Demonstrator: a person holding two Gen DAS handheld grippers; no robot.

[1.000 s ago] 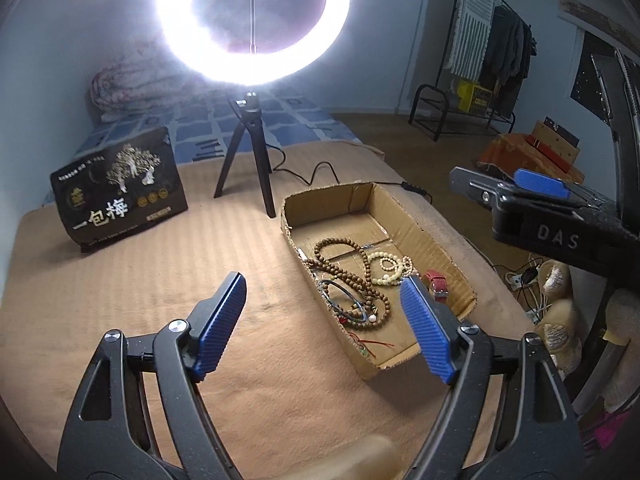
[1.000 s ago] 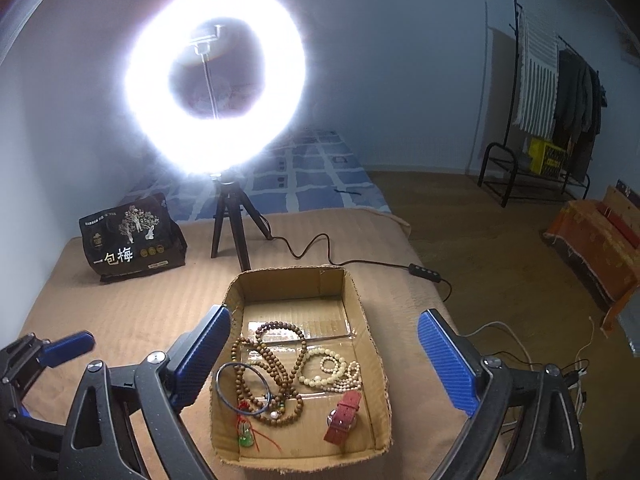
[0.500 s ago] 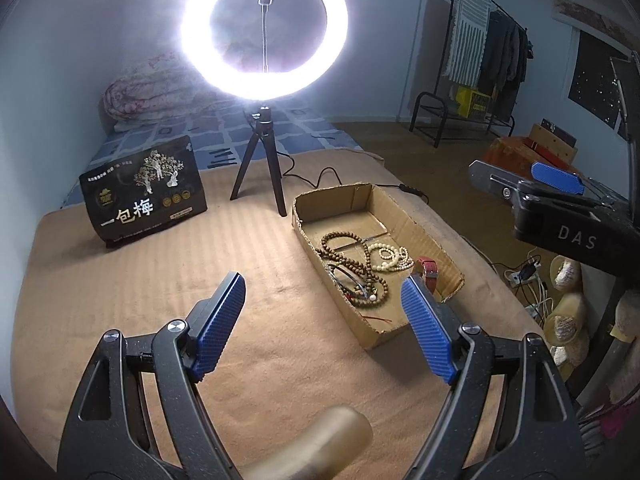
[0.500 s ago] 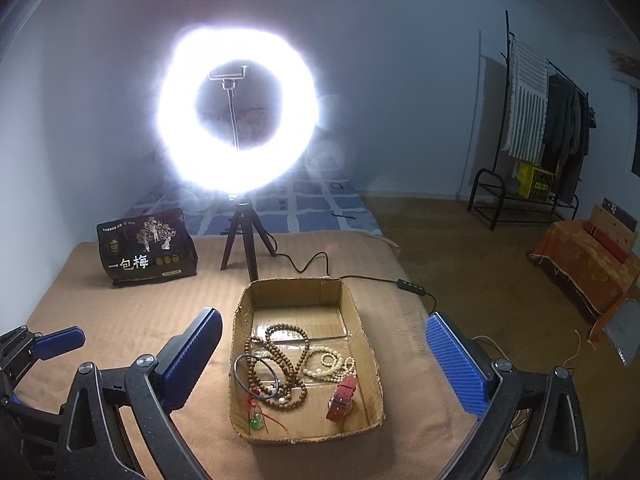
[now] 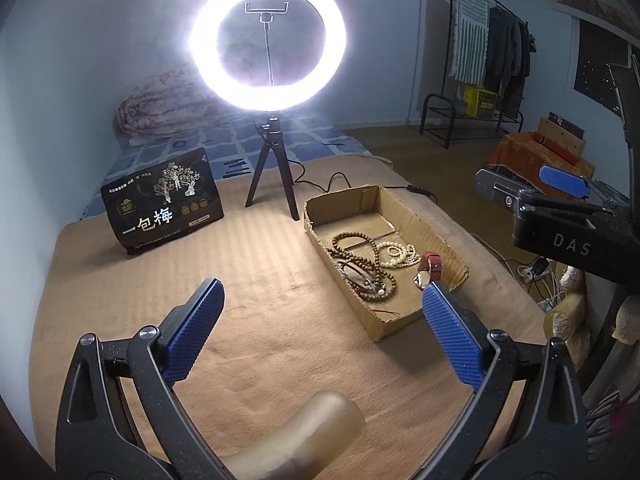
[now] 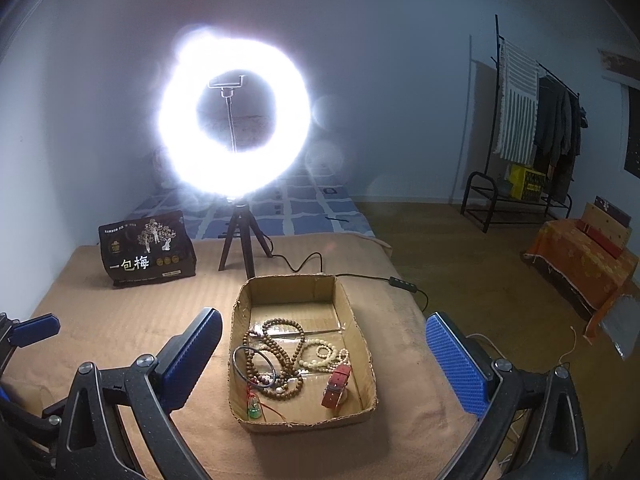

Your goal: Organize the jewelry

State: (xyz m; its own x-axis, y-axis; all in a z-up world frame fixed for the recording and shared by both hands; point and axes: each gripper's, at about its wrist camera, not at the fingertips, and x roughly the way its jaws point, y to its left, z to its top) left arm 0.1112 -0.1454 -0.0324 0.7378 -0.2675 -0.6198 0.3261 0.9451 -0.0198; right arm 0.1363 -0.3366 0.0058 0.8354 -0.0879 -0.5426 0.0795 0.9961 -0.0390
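- On the tan blanket point(image 6: 120, 332), a shallow cardboard box point(image 6: 362, 336) sits open-topped, its long axis running away from the right wrist camera.
- Box contents: a brown bead strand point(image 6: 276, 354) lies in loops across the middle; a cream bead bracelet point(image 6: 324, 356) lies just right of it, touching the brown beads.
- A thin dark bangle point(image 6: 240, 364) overlaps the left loops of the brown strand.
- A green pendant point(image 6: 254, 411) on red cord rests at the near left corner of the box.
- A red watch strap point(image 6: 336, 384) stands at the near right, beside the cream beads.
- Left gripper point(image 5: 320, 318): fingers spread wide apart, holding nothing, above bare blanket, left of the box and clear of it.
- Right gripper point(image 6: 320, 354): fingers spread wide apart, holding nothing; in its own view the box lies between the two blue pads point(image 6: 456, 364), below them and not touched.
- Behind the box, a lit ring light point(image 6: 234, 118) stands on a small tripod point(image 6: 240, 240); its cable point(image 6: 304, 264) runs along the blanket past the far end of the box.
- A black printed pouch point(image 6: 146, 254) stands to the left of the tripod, well apart from the box.
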